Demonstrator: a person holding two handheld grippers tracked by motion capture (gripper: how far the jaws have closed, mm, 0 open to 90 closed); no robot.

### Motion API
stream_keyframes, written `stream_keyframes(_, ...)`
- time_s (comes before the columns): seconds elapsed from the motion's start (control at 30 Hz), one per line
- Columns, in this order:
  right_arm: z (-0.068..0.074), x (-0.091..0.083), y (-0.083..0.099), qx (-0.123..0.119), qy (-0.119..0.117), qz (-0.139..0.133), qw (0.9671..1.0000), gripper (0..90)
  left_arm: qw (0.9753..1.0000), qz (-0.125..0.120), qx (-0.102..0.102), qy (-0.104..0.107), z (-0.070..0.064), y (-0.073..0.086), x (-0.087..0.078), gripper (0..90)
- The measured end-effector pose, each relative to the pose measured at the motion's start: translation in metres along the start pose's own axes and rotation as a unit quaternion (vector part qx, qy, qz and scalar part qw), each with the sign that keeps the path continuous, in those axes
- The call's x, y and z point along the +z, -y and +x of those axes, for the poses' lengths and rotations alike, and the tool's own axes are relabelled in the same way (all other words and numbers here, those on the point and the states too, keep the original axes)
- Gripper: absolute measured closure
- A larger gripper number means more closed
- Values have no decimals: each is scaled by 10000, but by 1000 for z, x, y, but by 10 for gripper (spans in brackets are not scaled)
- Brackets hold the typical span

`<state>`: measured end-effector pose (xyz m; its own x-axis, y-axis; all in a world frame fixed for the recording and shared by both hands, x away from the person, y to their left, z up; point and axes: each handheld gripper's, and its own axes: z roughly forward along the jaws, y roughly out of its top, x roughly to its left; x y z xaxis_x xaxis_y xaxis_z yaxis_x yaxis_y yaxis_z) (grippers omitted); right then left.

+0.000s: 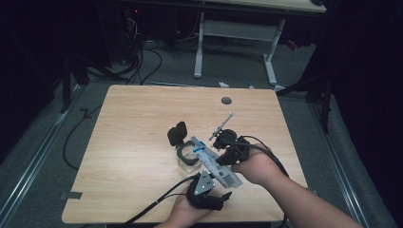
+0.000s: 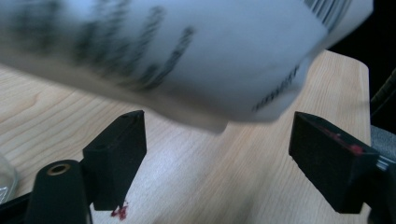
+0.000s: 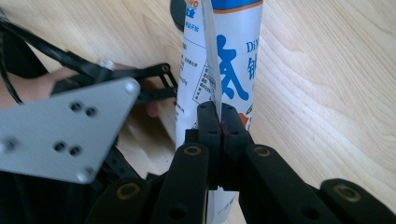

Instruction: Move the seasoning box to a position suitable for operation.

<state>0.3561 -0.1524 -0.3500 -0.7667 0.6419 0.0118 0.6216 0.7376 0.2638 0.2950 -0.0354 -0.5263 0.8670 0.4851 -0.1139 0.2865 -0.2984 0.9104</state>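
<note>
One packet [image 1: 214,162] and one glass jar [image 1: 187,156] were out; the right gripper [image 3: 219,122] pinched the packet's seam, the left gripper [image 2: 217,154] gaped wide beneath it.

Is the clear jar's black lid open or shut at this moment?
Open. In the high view the black lid stands flipped up behind the clear jar, while the white packet lies tilted beside its mouth.
</note>
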Motion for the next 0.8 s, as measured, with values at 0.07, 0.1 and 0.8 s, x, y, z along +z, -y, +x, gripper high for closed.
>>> stream_keyframes(0.07, 2, 0, -3, -13, 7, -22, 10000, 899, 9999, -25, -90, -37, 2, -1, 1, 191)
stream_keyframes(0.1, 3, 0, -4, -34, -16, -39, 10000, 899, 9999, -53, -122, -14, 3, -2, 0, 203)
stream_keyframes(0.8, 3, 2, -10, -87, 78, -38, 9999, 899, 9979, -285, 426, -396, -2, -1, -17, 483)
